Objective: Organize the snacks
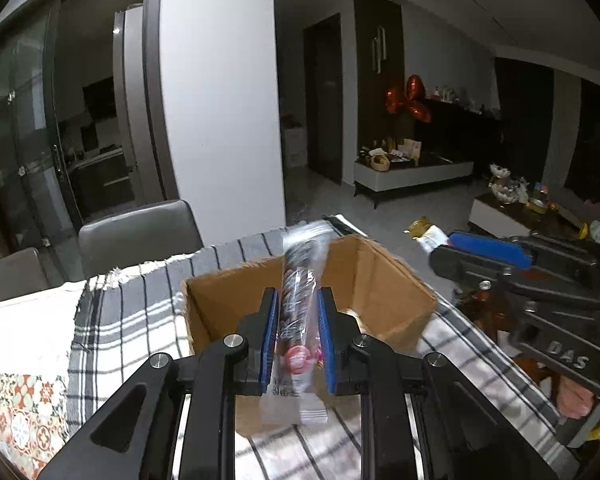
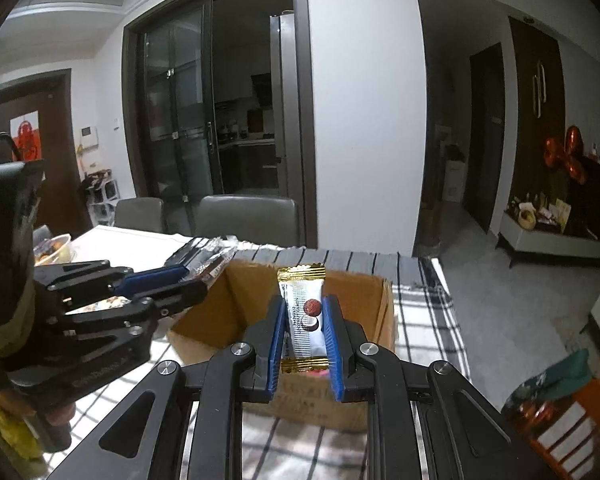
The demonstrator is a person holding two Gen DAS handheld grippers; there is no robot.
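Blue-padded left gripper (image 1: 298, 320) pinching a clear-wrapped snack packet (image 1: 298, 300) upright between its fingers, dark pieces showing through the film, a red round label near the lower end. Just beyond, an open cardboard box (image 1: 388, 280) on a grey-and-white checked cloth (image 1: 128, 312). To the right, the right gripper (image 2: 304, 320) clamped on a white snack bar (image 2: 303, 316) with gold crimped ends, held lengthwise over the same box's near wall. Box interior mostly hidden behind the packets. Farther off: grey chair backs (image 2: 246, 216) at the table's far edge, a white pillar, dark glass sliding doors left, red foil balloons (image 1: 410, 100) far right.
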